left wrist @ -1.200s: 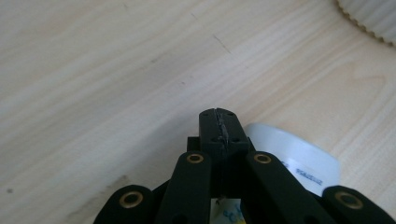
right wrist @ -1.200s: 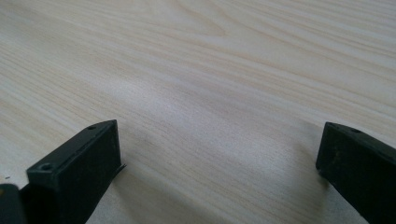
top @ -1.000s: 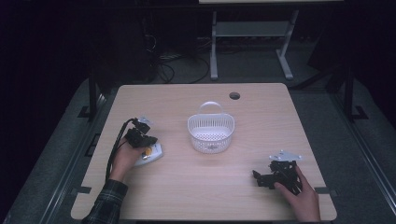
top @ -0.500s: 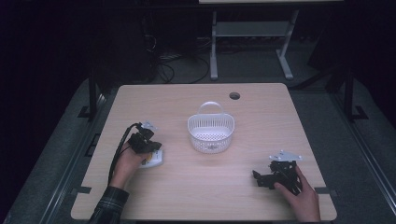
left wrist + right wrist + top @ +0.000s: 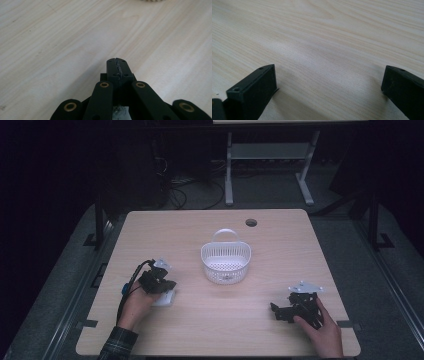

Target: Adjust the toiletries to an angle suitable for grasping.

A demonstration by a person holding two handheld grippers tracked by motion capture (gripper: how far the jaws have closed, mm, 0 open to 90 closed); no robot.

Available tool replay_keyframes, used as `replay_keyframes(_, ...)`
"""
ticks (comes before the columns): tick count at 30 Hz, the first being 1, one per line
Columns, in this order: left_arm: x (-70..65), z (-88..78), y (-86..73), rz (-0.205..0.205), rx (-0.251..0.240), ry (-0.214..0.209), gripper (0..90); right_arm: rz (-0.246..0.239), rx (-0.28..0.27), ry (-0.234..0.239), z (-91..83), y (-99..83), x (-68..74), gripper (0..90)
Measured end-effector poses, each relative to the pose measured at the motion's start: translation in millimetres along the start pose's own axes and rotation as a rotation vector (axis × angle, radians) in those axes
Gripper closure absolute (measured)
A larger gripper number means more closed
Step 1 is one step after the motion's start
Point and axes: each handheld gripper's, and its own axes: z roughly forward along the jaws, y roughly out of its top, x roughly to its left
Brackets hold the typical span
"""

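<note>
The left tongs (image 5: pixel 159 282), jaws clenched together, had drawn back from the white perforated plastic basket (image 5: pixel 226 261); the right tongs (image 5: pixel 295 309) rested released on the pale wooden bench (image 5: pixel 280 235).

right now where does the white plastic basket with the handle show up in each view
High view: the white plastic basket stands at the table's centre, between the two grippers and farther from the person.
Left gripper view: a pale sliver at the top edge is probably its rim; too little to be sure.
Right gripper view: not in it.
Shared landmark: the light wooden tabletop.
</note>
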Motion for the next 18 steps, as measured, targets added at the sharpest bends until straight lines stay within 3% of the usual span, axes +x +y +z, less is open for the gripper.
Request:
replay_keyframes(8,-17.0,-7.6,-11.4,0.018,-0.01,-0.018,90.0,-0.001,0.0,0.002,-0.1,-0.2,0.3,0.0)
replay_keyframes(13,-13.8,-13.4,-11.3,0.014,-0.034,-0.019,90.0,-0.002,0.0,0.002,-0.1,-0.2,0.2,0.0)
replay_keyframes(18,-8.8,-38.0,-17.5,-0.011,-0.089,0.016,90.0,-0.002,-0.001,0.002,-0.1,-0.2,0.2,0.0)
